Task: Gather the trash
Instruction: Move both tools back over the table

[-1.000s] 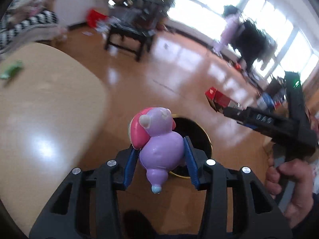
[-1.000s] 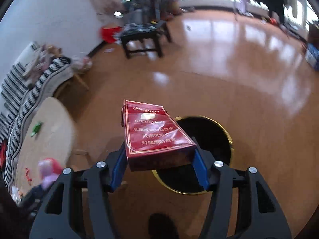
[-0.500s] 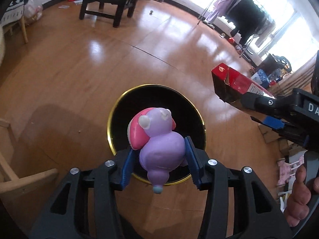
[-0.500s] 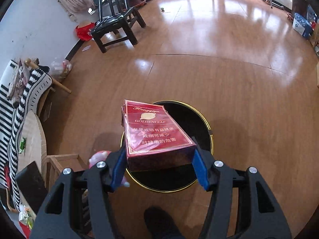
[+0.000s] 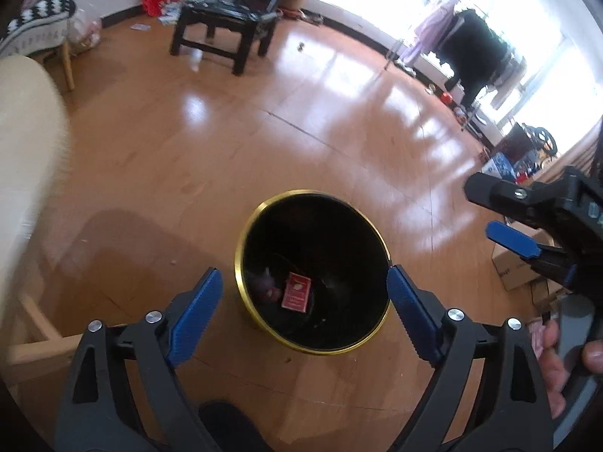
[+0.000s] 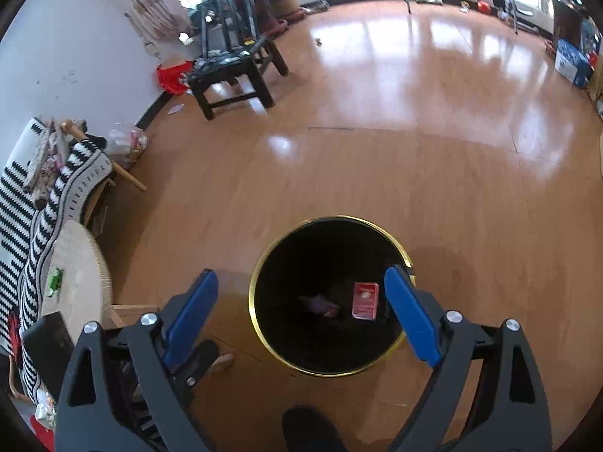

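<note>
Red cigarette pack [image 5: 296, 290] lying flat on bottom of black gold-rimmed trash bin [image 5: 241, 263], purple-pink toy [image 6: 320, 306] beside it, dim. Bin stands on wooden floor [image 6: 377, 173]. Left gripper [image 5: 304, 303] above rim, fingers wide, empty. Right gripper [image 6: 301, 307] likewise: fingers wide, nothing held.

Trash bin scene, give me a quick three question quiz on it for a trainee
1. True or false: the left gripper holds the purple toy.
2. What lies inside the trash bin beside the toy? A) red box B) green packet C) bottle
3. Fill in: the right gripper is ____.

Key: 1 false, its jaws are apart and empty; 2 A, the red box; 3 open.
</note>
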A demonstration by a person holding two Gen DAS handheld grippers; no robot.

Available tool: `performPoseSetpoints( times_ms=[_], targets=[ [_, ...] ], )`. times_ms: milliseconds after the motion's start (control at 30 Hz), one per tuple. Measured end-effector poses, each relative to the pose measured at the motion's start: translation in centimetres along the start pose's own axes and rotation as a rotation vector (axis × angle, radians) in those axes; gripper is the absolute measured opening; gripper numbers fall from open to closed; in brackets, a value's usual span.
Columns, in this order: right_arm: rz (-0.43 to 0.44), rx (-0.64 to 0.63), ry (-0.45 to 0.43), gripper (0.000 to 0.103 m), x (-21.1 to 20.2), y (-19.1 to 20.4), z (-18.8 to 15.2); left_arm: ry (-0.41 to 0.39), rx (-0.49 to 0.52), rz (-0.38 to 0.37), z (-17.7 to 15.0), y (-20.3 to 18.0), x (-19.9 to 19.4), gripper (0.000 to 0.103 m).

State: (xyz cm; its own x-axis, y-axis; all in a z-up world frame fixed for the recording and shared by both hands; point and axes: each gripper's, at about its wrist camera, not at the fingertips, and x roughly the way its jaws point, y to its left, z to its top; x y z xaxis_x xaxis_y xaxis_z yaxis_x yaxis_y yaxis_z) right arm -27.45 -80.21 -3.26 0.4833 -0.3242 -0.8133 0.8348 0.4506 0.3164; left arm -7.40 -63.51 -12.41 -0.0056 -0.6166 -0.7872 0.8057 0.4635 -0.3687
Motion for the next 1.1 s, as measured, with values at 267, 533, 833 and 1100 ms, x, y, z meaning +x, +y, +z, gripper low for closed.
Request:
performPoseSetpoints(
  times_ms=[267, 533, 833, 1100],
  targets=[
    [0.162, -0.191, -0.101, 0.094, -4.6, 11.8, -2.0, -0.196, -0.002, 0.133, -1.5, 3.9, -15.5, 0.092],
    [0.387, -0.491, -0.047, 0.095, -7.5, 27.7, -9.2, -0.276, -0.134, 0.419, -7.9, 13.6, -30.2, 0.094],
    [0.486, -0.800, 0.004, 0.096, -9.7, 41.2, -20.5, -0.358, -0.361, 0.663, -18.3, 25.1, -43.9, 0.095],
    [0.476, -0.853, 0.081, 0.096, -6.4, 45.6, -23.2, -0.375, -0.552, 0.671, -25.2, 31.3, -49.1, 0.095]
  ],
)
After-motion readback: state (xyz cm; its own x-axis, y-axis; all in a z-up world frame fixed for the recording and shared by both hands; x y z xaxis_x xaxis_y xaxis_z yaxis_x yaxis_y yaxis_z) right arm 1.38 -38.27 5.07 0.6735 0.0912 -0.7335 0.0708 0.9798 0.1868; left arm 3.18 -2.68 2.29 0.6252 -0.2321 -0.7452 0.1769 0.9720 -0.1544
